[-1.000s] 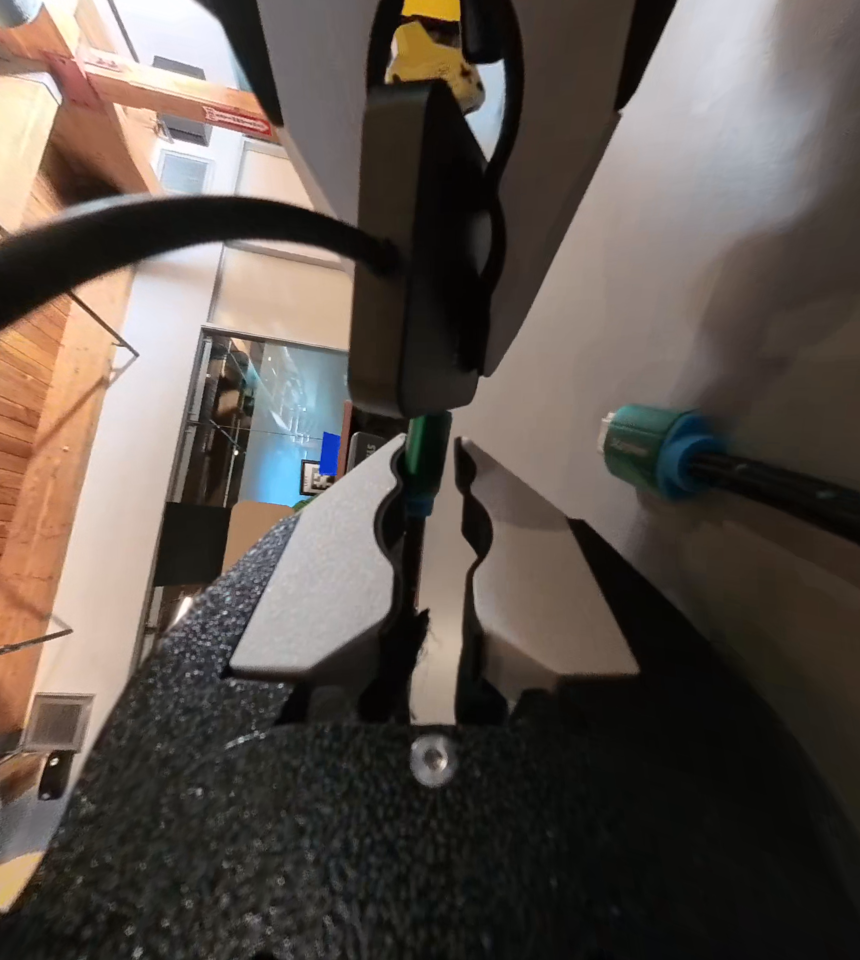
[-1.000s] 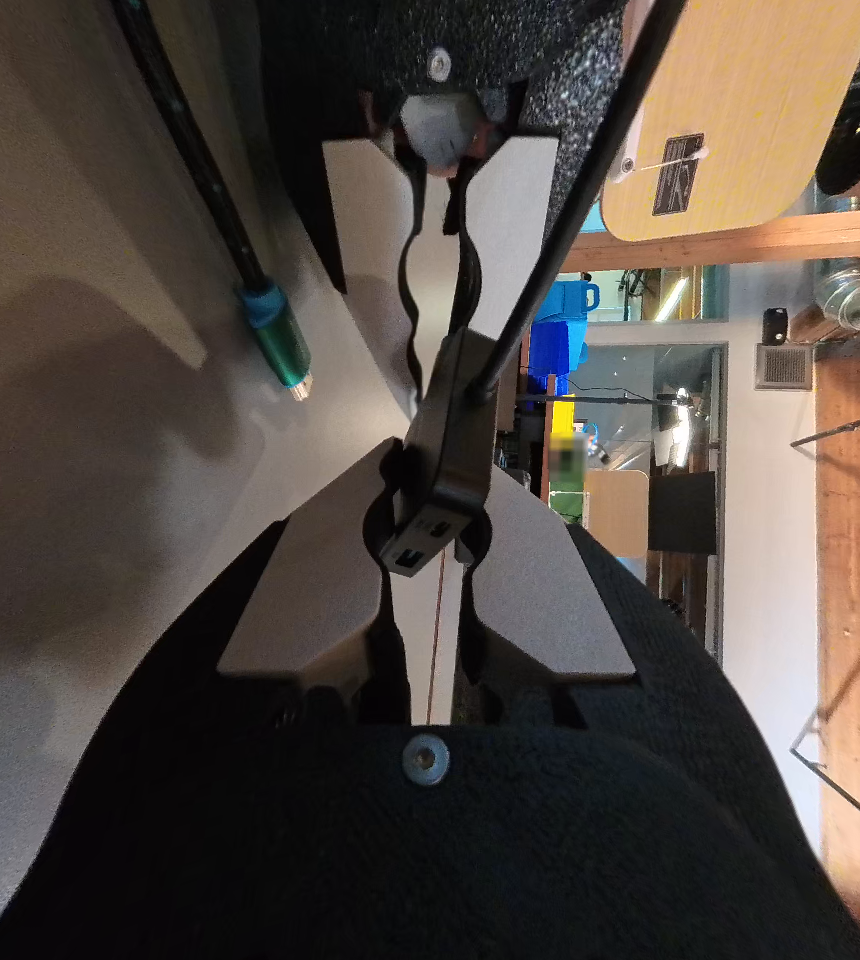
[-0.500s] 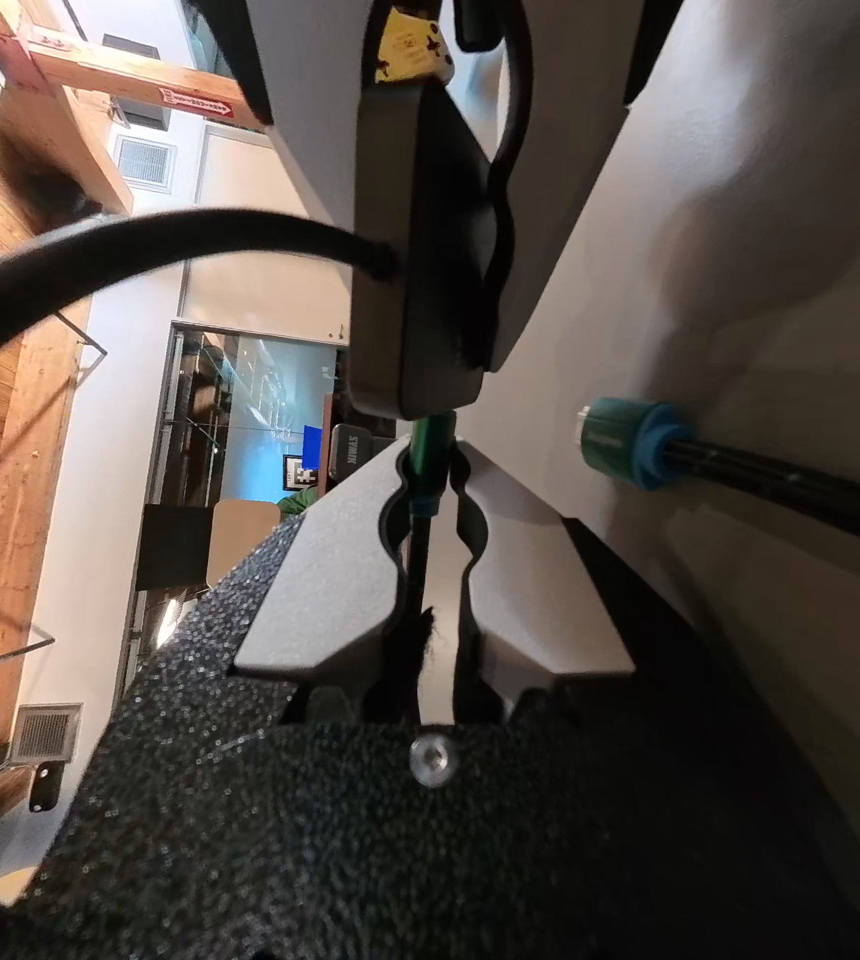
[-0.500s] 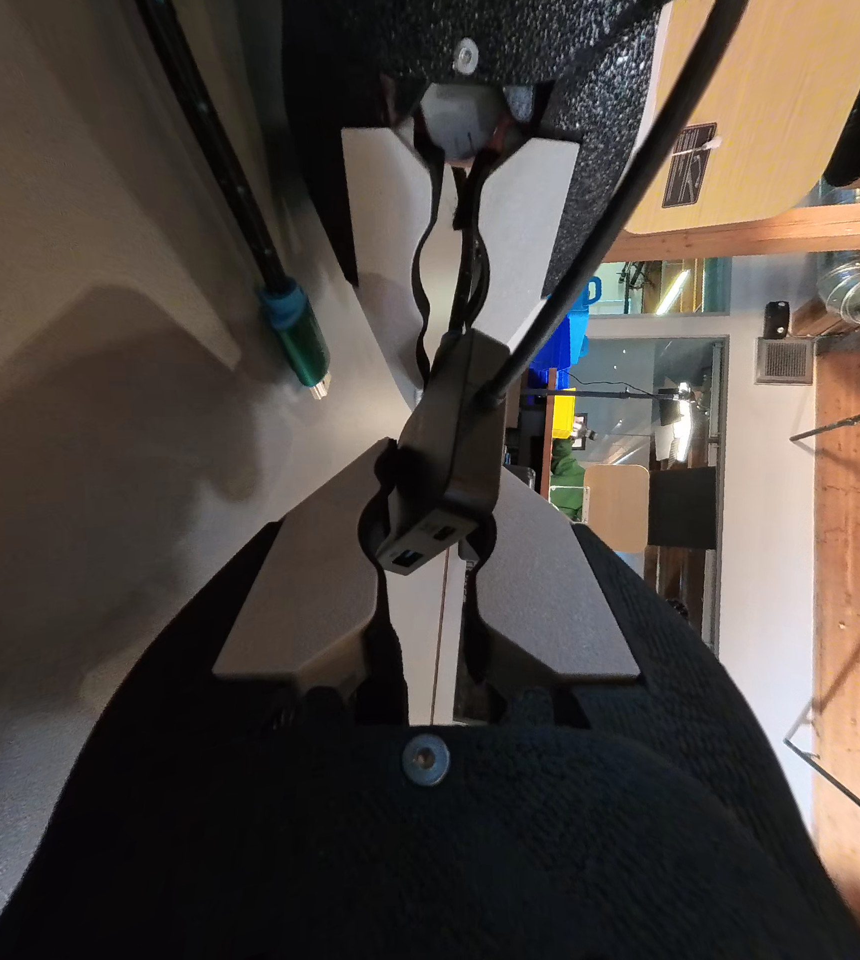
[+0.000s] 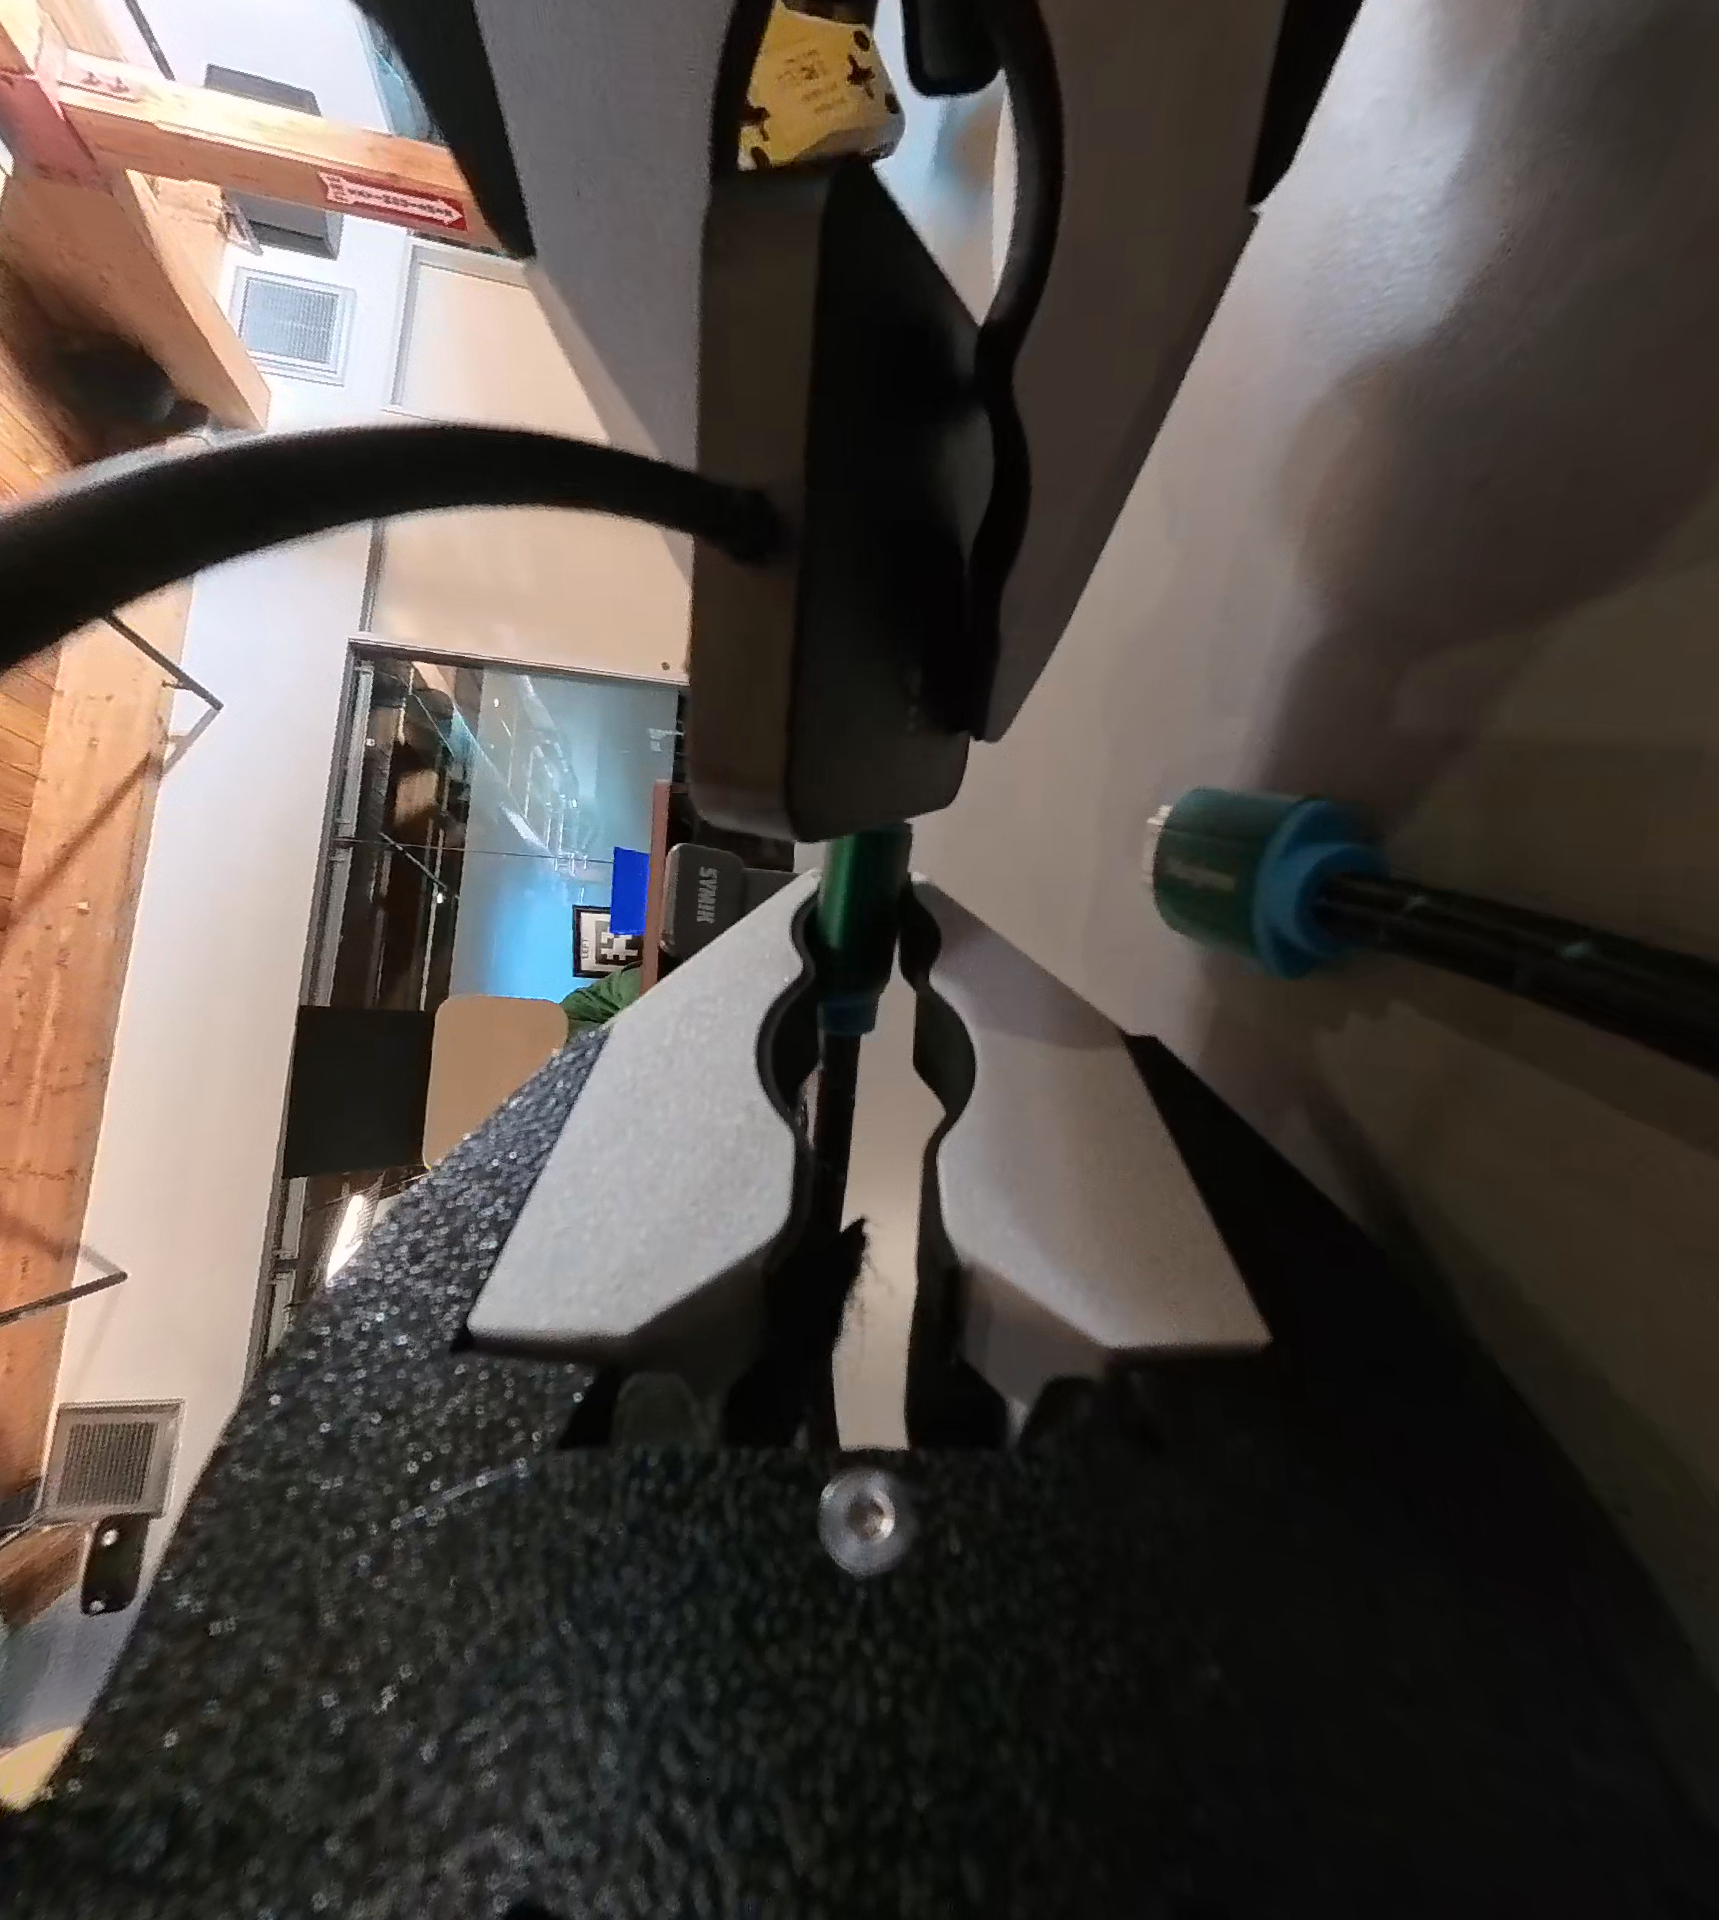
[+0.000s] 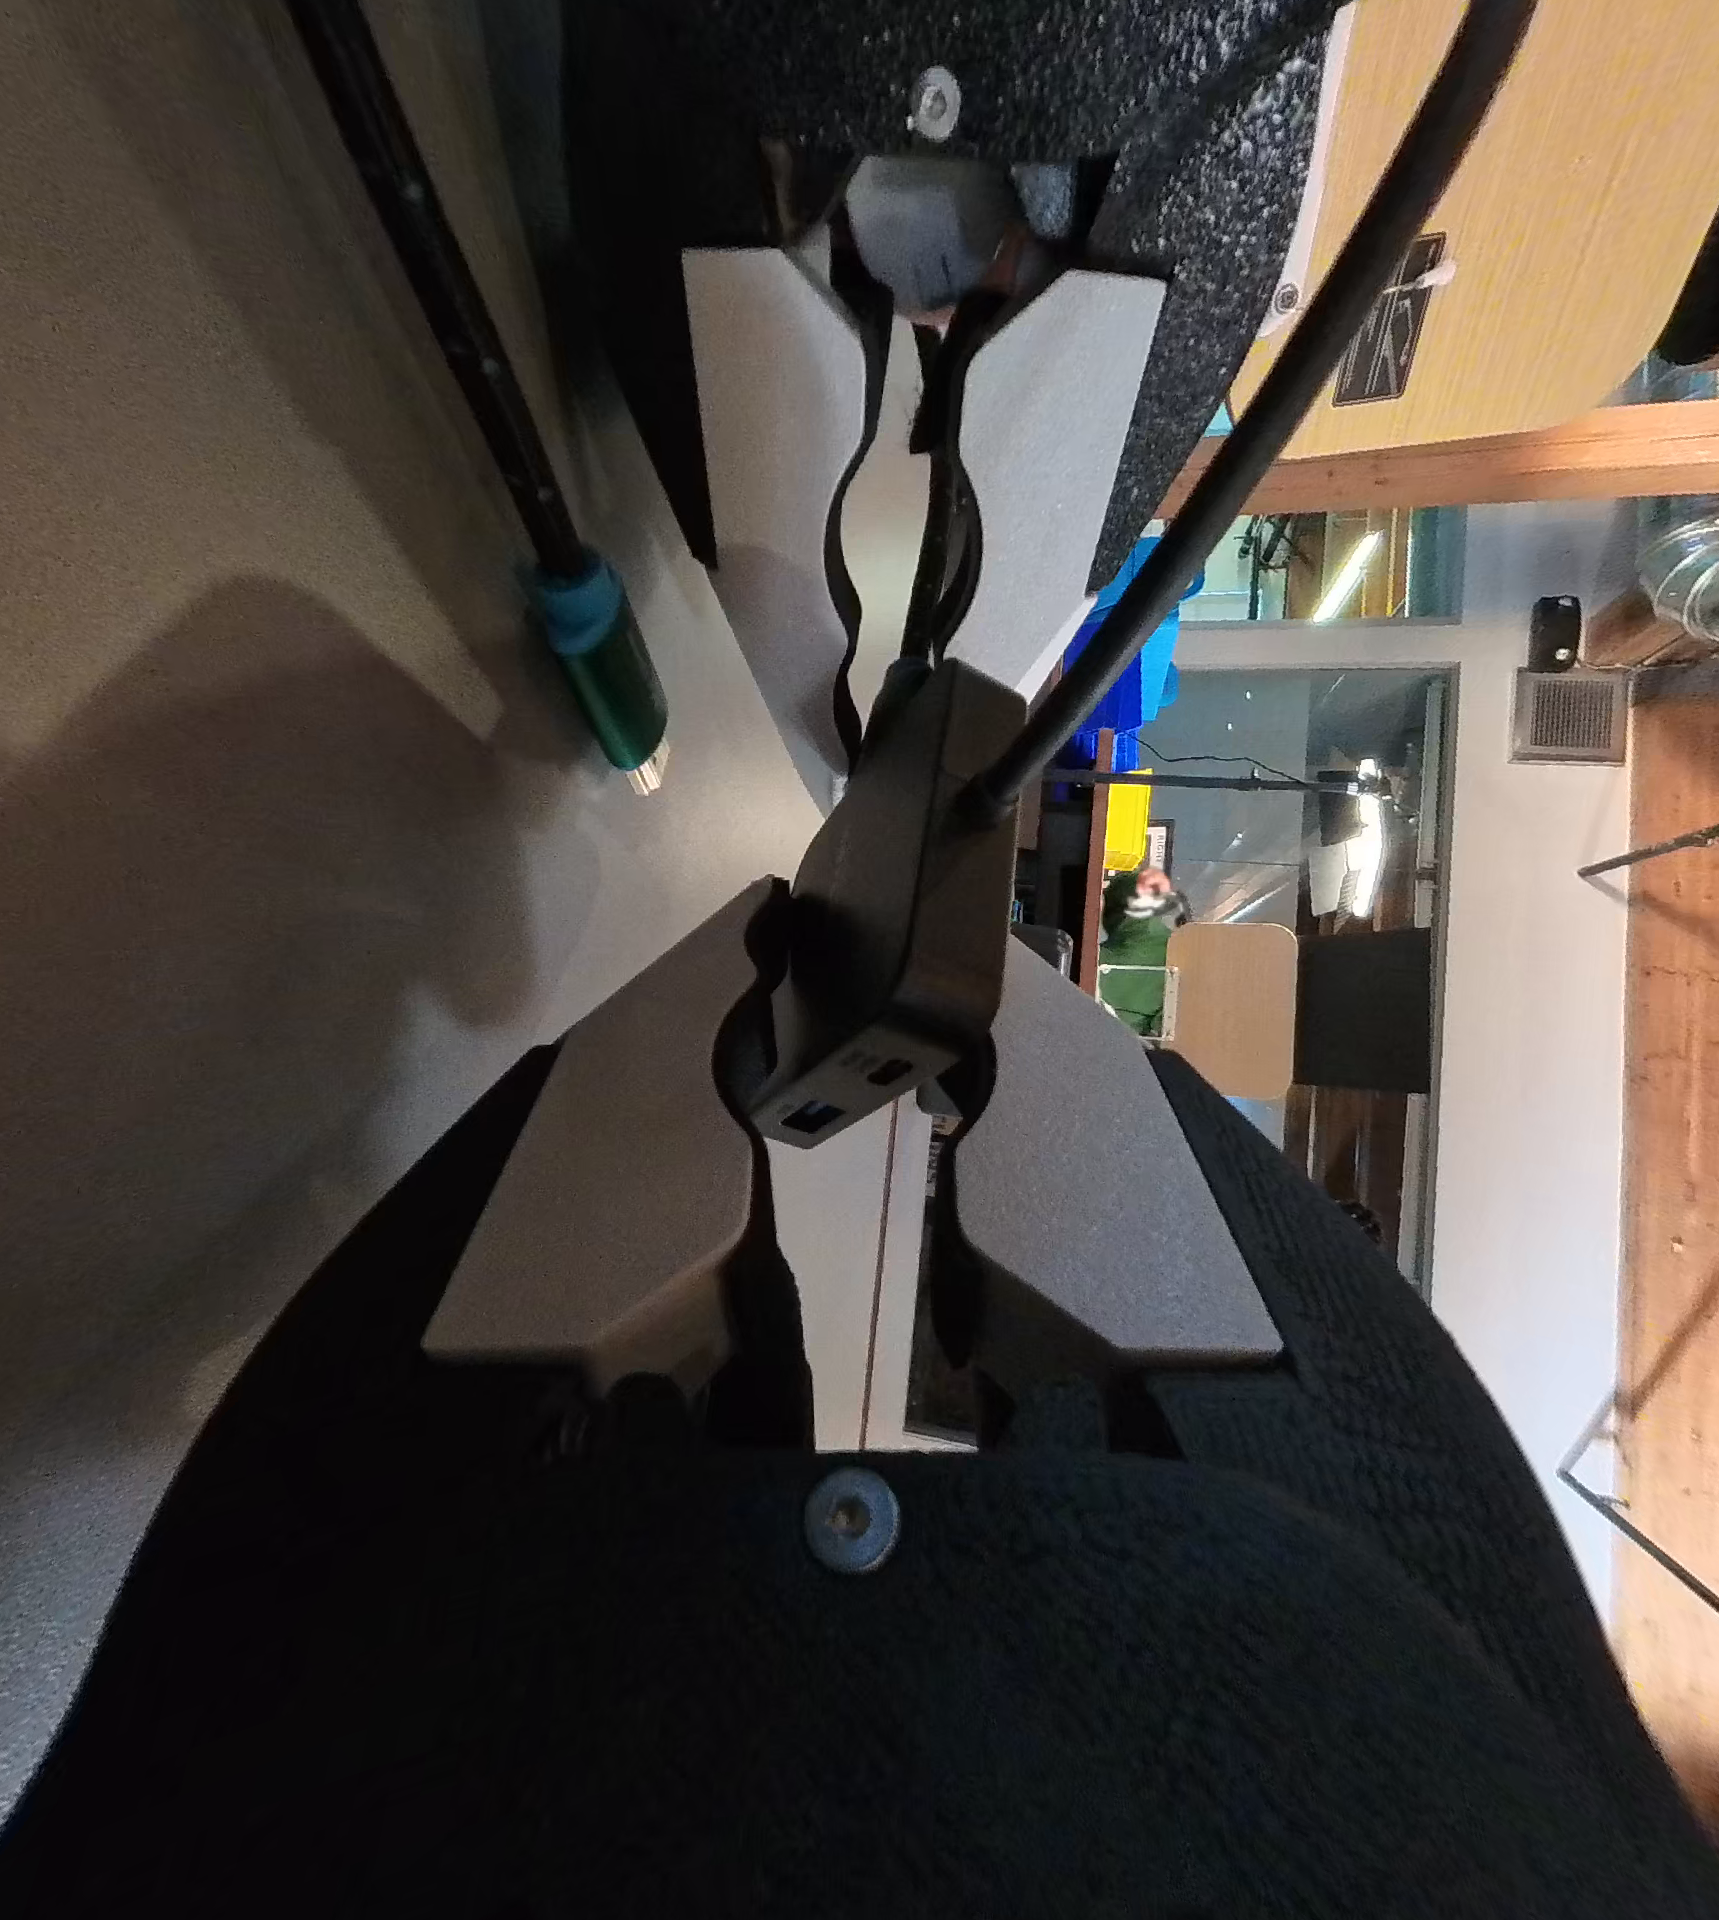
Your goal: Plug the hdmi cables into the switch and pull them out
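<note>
Dark switch [image 6: 902,914] pinched in the right gripper [image 6: 865,1049] jaws, green HDMI plug [image 5: 860,904] pinched in the left gripper [image 5: 860,935] jaws, meeting its end.
A second green plug [image 5: 1219,883] lies loose on the grey worktop [image 5: 1561,520]; its printed lettering is unreadable.

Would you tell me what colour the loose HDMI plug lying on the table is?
Teal-green HDMI plug with a blue collar, clearest in the left wrist view.

Dim foreground, soft shadows, fisheye edges
</note>
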